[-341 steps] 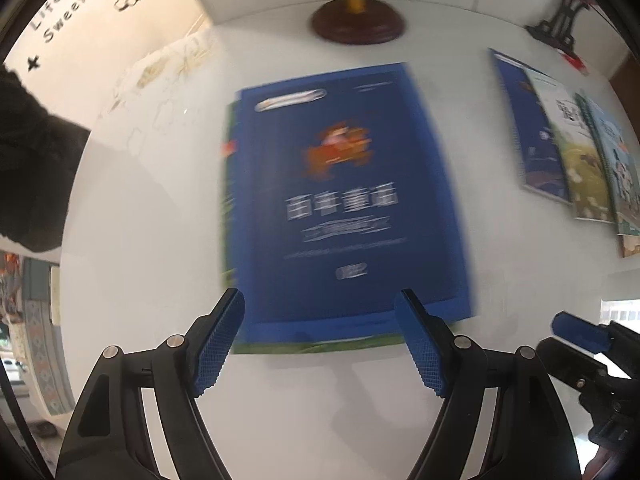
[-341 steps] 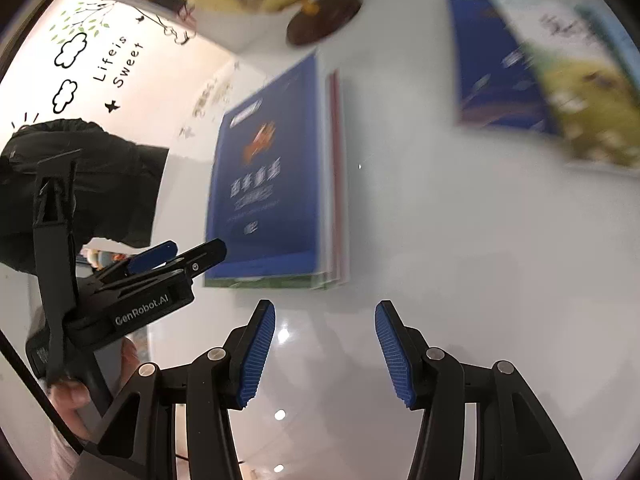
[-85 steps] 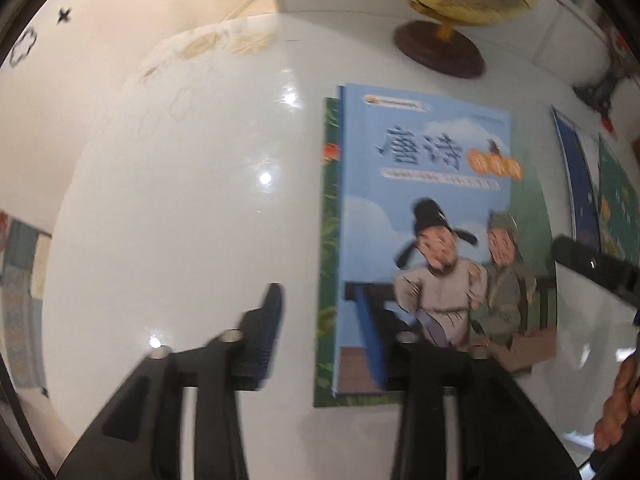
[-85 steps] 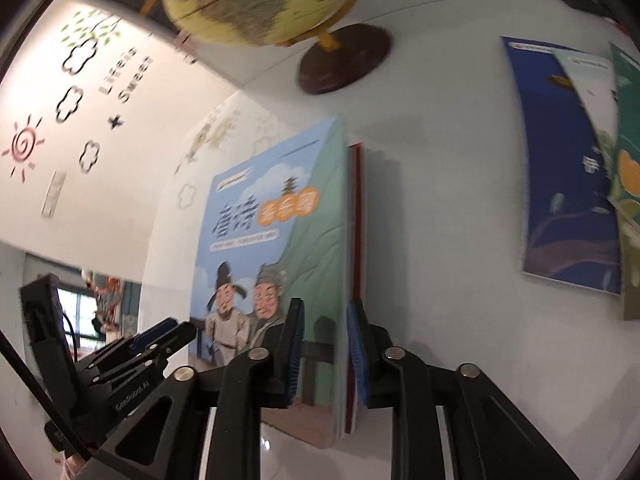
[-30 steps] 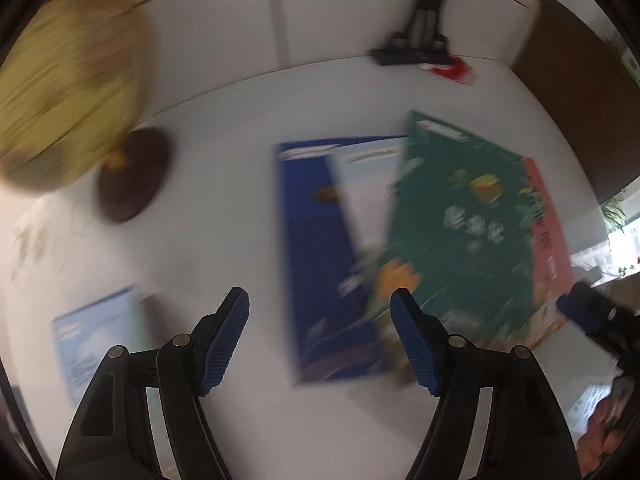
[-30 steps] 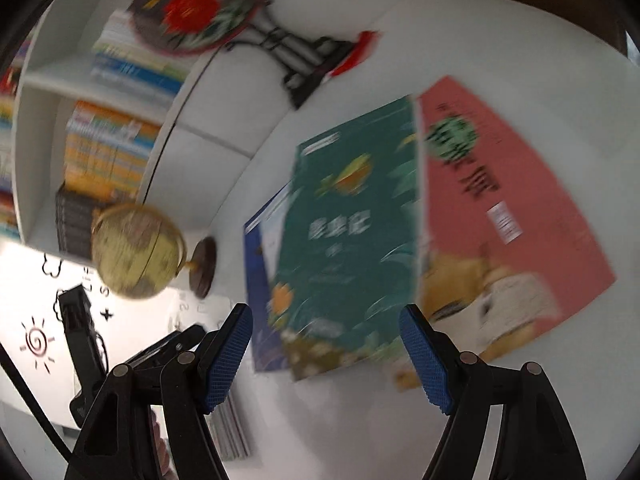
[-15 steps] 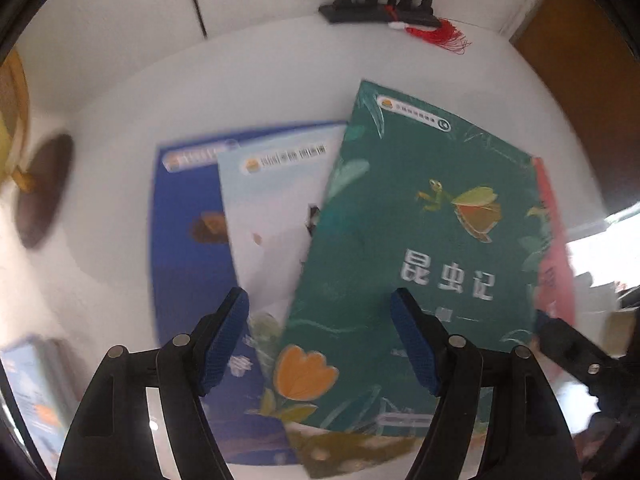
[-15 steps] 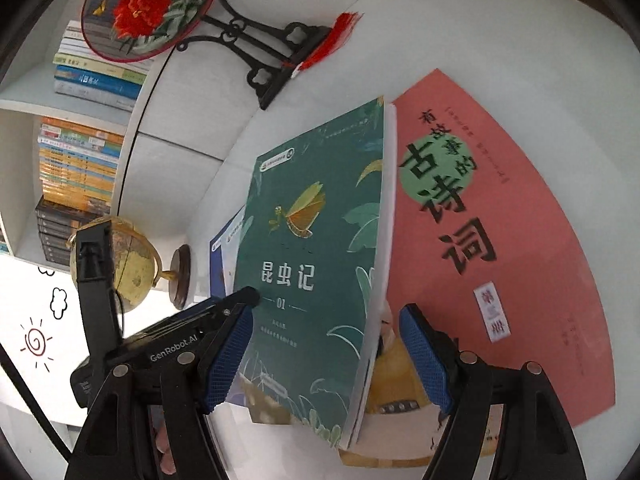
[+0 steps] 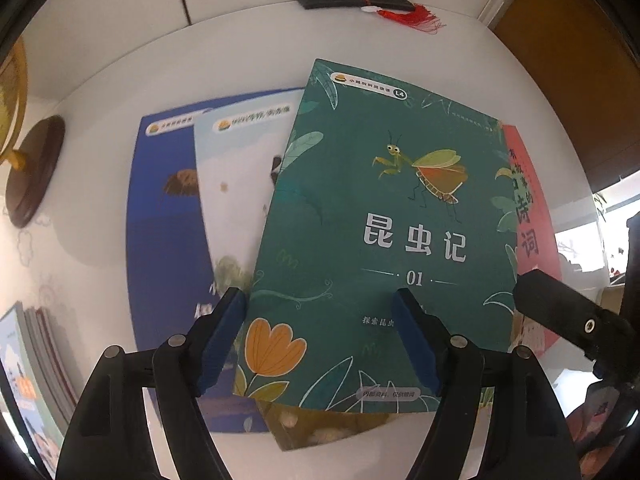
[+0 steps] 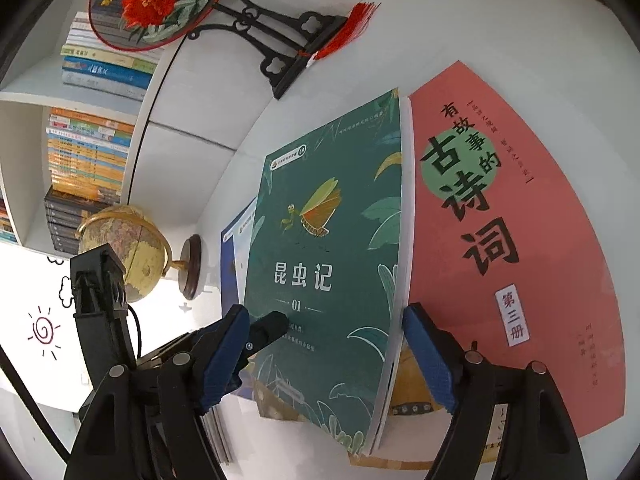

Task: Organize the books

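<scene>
Glossy green paperback with a mantis cover point(image 9: 380, 236) tops a fanned pile on the smooth white table point(image 9: 120, 80), overlapping a salmon-pink book point(image 10: 520, 240). Left gripper point(image 9: 320, 340) hovers open, seemingly clear; right gripper point(image 10: 324, 354) jaws are opening, empty.

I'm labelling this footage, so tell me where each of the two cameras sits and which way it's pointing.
Left wrist: on the left gripper, looking steeply down at the green book atop fanned books; its open fingers and part of the right gripper show.
Right wrist: on the right gripper, jaws opening, angled across the table toward the globe and shelves; the left gripper shows.
Shared: green book, pink book.
</scene>
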